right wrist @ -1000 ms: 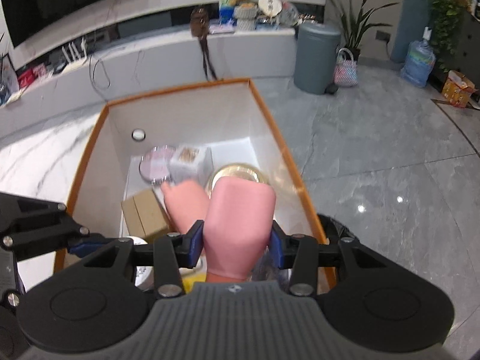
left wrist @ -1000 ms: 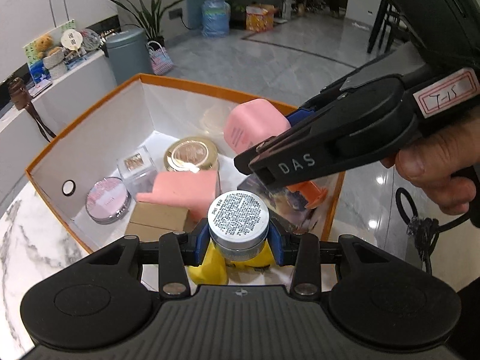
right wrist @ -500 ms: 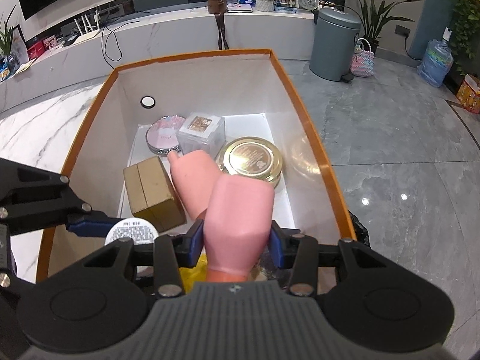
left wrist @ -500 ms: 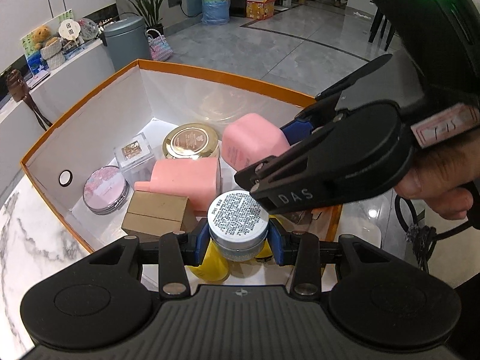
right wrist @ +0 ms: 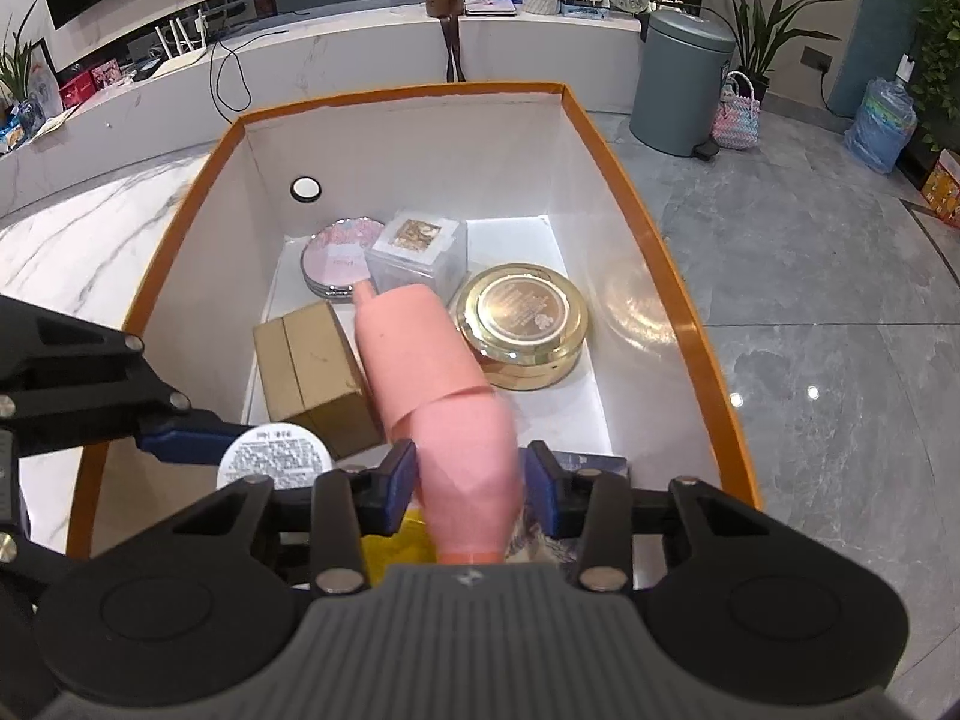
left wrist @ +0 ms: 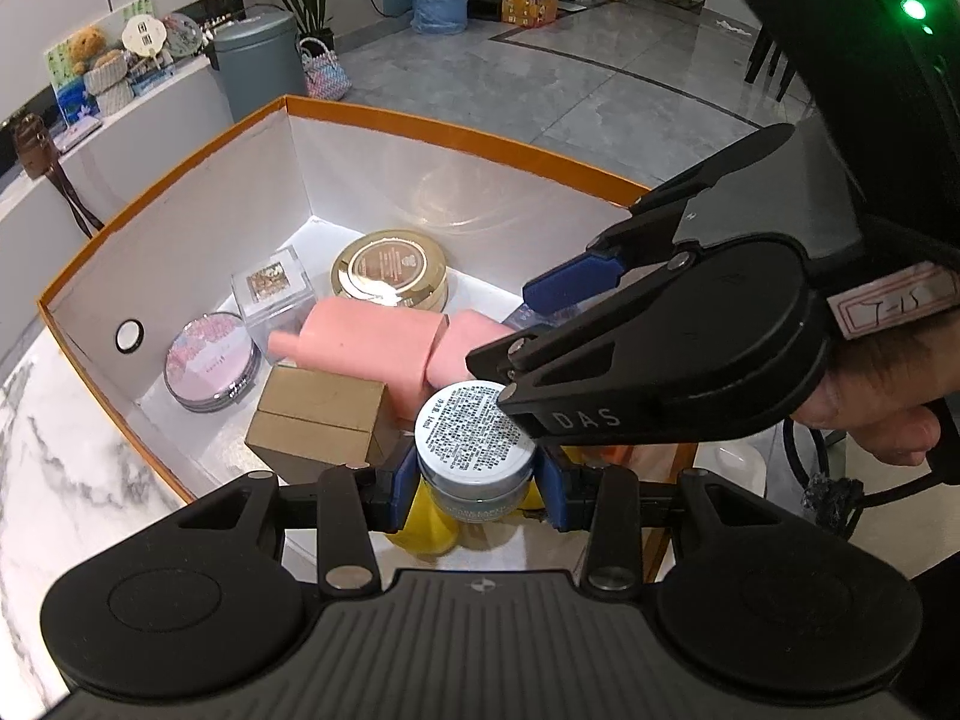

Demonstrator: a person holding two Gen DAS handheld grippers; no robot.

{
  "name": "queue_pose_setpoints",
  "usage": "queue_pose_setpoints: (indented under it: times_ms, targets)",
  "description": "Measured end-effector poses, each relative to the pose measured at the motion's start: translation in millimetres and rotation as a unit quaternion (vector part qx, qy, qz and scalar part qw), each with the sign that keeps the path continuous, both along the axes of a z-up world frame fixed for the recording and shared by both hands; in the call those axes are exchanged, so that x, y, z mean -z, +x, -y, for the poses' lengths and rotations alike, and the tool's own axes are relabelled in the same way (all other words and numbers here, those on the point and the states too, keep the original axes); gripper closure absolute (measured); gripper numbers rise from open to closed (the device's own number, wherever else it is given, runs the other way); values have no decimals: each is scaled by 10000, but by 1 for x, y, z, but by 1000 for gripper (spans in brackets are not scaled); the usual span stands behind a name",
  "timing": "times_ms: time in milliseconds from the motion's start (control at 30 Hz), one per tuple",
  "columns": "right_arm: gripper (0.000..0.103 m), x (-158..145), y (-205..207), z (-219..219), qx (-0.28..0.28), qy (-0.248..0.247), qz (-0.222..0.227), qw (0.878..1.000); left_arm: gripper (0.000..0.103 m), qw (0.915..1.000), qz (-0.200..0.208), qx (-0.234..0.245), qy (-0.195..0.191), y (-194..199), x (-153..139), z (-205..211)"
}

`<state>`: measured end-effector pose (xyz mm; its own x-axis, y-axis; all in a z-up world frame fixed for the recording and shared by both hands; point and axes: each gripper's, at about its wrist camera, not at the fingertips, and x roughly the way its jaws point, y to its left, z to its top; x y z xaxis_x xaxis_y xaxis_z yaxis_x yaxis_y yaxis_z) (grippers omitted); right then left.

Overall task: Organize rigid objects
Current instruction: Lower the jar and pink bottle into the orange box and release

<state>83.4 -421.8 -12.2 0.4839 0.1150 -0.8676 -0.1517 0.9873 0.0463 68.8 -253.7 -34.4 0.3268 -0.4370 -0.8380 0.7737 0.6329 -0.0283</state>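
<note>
Inside an orange-rimmed white box (right wrist: 648, 222) on a marble-patterned table (right wrist: 78, 252), 2 handheld grippers work side by side at the near end. The left gripper (left wrist: 477, 483) is clamped on a small round jar (left wrist: 474, 438) with a printed white label facing up, its blue pads pressed to the jar's sides above a yellow object (left wrist: 429, 519) lying beneath. The right gripper (right wrist: 468, 483) has a pink bottle (right wrist: 468, 474) between its blue fingers; the near finger seems to touch the bottle while a narrow gap shows at the far one, and motion blur on the bottle leaves it unclear whether the grip is firm or let go. That bottle's far end meets a second pink bottle (right wrist: 414, 348) lying on the box floor with its narrow spout pointing toward the far wall. Just left of that second bottle sits a brown cardboard carton (right wrist: 309, 360); just right of it, a gold round tin (right wrist: 522, 324). Behind them, toward the far wall, a clear plastic cube (right wrist: 420, 246) stands beside a pink floral compact (right wrist: 339, 258). A dark patterned item (right wrist: 591, 465) lies under the right gripper's far finger. Seen from the left wrist camera, the right gripper (left wrist: 522, 330) crosses above the jar, a bare hand (left wrist: 882, 396) wrapped around its handle
</note>
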Motion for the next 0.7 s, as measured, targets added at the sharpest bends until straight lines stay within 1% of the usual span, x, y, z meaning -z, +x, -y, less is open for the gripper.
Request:
queue_pose_setpoints:
  times_ms: [133,233,300,433,700]
  targets:
    - [63,-2,-1,2,32,-9,55,10000,54,10000,34,-10,68,0,-1,0]
    - [63,-6,-2,3,64,4,119,9999,48,9999,57,5,84,-1,-1,-1]
    - [63,-8,-3,4,76,11,157,9998,48,9999,98,-41,64,-2,-3,-1]
    - [63,-11,-3,4,90,-8,204,9998,48,9999,107,-104,-39,-2,-8,-6]
    - [62,-23,-5,-1,119,-54,354,9993,48,9983,131,-370,-428,-1,-27,-21]
